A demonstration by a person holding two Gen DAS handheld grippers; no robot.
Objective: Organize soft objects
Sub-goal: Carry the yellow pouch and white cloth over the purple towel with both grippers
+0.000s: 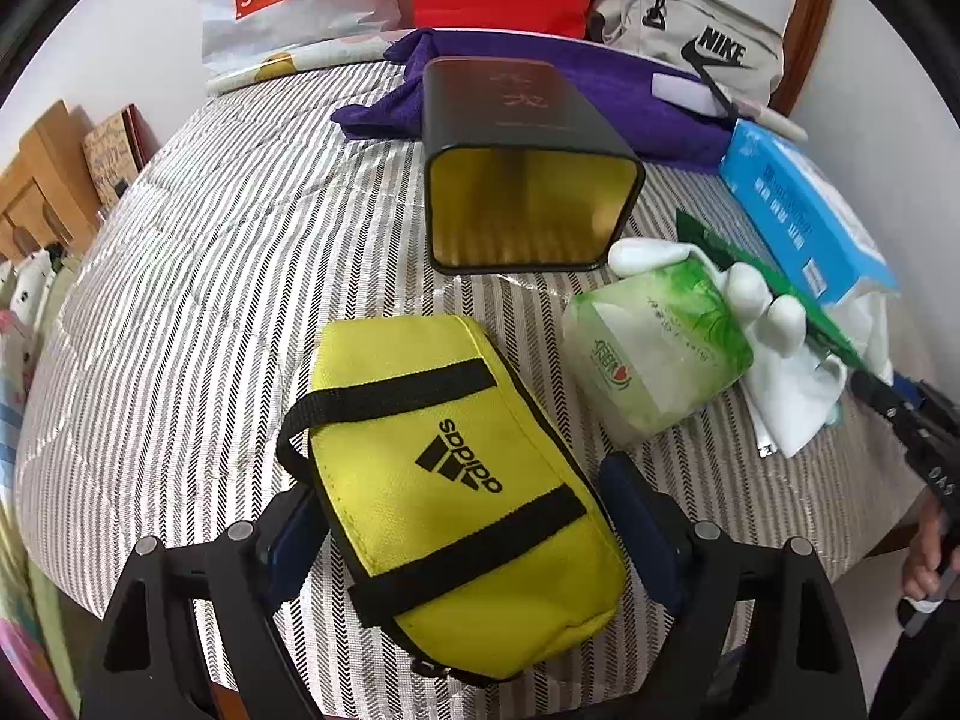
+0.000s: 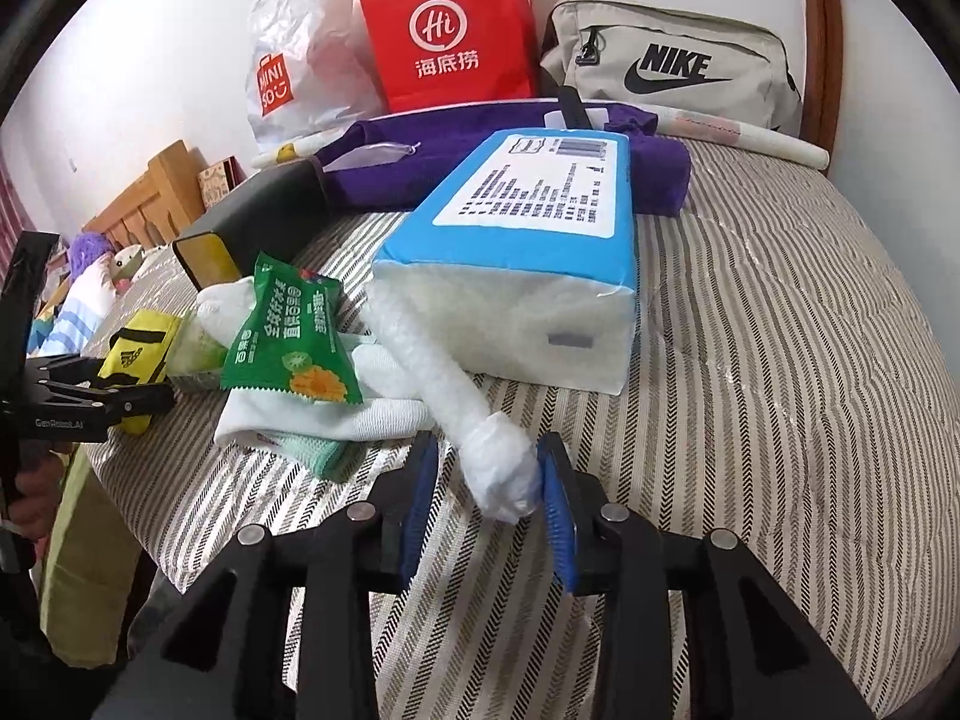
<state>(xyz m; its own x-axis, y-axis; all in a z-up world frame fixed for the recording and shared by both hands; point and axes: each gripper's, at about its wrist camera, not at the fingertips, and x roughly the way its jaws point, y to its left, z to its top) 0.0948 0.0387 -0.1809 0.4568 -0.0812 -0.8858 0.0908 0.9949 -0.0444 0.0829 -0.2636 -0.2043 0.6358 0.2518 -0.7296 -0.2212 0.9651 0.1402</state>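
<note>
A yellow Adidas pouch point(image 1: 456, 480) lies on the striped bed between the fingers of my left gripper point(image 1: 462, 516); the pads sit at its sides, whether they press it I cannot tell. It also shows small in the right wrist view point(image 2: 141, 354). A white bubble-wrap roll point(image 2: 444, 384) lies on the bed, its near end between the open fingers of my right gripper point(image 2: 489, 483), touching the right pad. A green tissue pack point(image 1: 654, 348), a green snack packet point(image 2: 288, 330) and white socks point(image 2: 360, 408) lie between.
A black tin with gold inside point(image 1: 528, 180) lies on its side mid-bed. A blue tissue box point(image 2: 522, 240), purple towel point(image 2: 510, 150), Nike bag point(image 2: 672, 66), red paper bag point(image 2: 450, 30) and Miniso bag point(image 2: 300, 60) stand behind. The bed edge is near both grippers.
</note>
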